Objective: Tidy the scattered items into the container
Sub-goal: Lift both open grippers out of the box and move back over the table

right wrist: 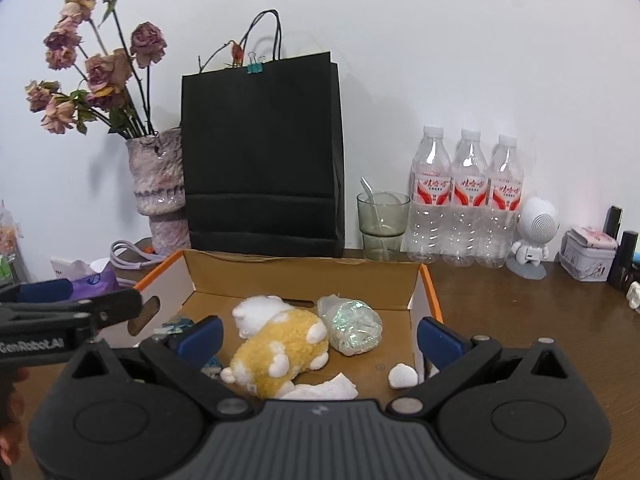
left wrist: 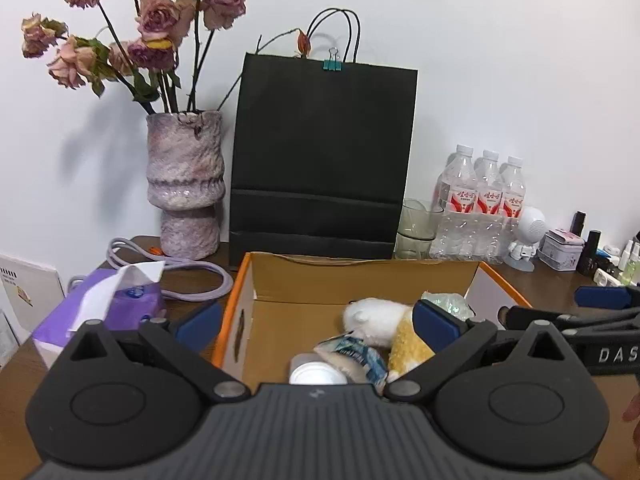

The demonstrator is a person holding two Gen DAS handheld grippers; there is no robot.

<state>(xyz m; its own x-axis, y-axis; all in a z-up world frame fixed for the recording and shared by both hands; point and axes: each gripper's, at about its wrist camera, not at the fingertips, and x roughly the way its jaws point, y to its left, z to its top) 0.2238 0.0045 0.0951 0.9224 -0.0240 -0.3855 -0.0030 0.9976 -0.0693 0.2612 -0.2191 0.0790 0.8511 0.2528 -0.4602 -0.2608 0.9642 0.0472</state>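
Observation:
An open cardboard box with orange rims (left wrist: pixel 234 308) (right wrist: pixel 430 288) stands on the wooden table. Inside lie a yellow-and-white plush toy (right wrist: pixel 280 344) (left wrist: pixel 384 320), a shiny crumpled plastic wrap (right wrist: pixel 352 326), a white tissue (right wrist: pixel 324 390), a small white piece (right wrist: pixel 402 376), a white-capped bottle (left wrist: pixel 316 372) and a blue-white packet (left wrist: pixel 356 354). My left gripper (left wrist: pixel 316 322) is open and empty above the box's near side. My right gripper (right wrist: pixel 318 334) is open and empty above the box too. Each gripper shows at the edge of the other's view.
A black paper bag (left wrist: pixel 320 160) stands behind the box, a vase of dried roses (left wrist: pixel 184 184) to its left. A purple tissue pack (left wrist: pixel 108 304) and cable lie left. A glass (right wrist: pixel 382 224), three water bottles (right wrist: pixel 466 196), a white robot figure (right wrist: pixel 534 236) and a tin (right wrist: pixel 588 254) stand right.

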